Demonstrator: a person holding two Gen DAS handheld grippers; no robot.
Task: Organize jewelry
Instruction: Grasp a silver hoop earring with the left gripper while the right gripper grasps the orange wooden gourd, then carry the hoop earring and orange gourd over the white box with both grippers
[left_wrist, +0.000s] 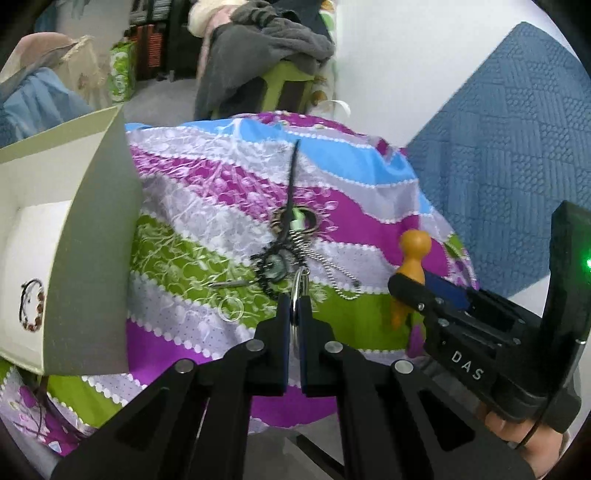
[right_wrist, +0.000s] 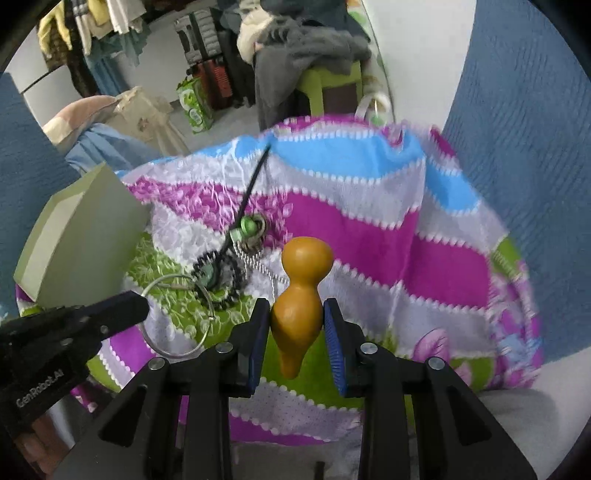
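My left gripper (left_wrist: 294, 308) is shut on a thin silver hoop (left_wrist: 296, 314), seen edge-on here and as a large ring in the right wrist view (right_wrist: 177, 317). My right gripper (right_wrist: 295, 328) is shut on an orange gourd-shaped pendant (right_wrist: 301, 291), held above the cloth; it also shows in the left wrist view (left_wrist: 413, 258). A tangled pile of jewelry (left_wrist: 284, 254) lies on the striped cloth: a black cord, green beads, a black round pendant, a bead chain and a small clear ring (left_wrist: 231, 308). An open pale box (left_wrist: 85, 258) at left holds a beaded bracelet (left_wrist: 33, 304).
The colourful striped cloth (left_wrist: 362, 218) covers a small round table. A blue textured mat (left_wrist: 509, 155) lies to the right. A chair heaped with grey clothes (left_wrist: 266, 40) stands behind. Bags and suitcases stand at the back.
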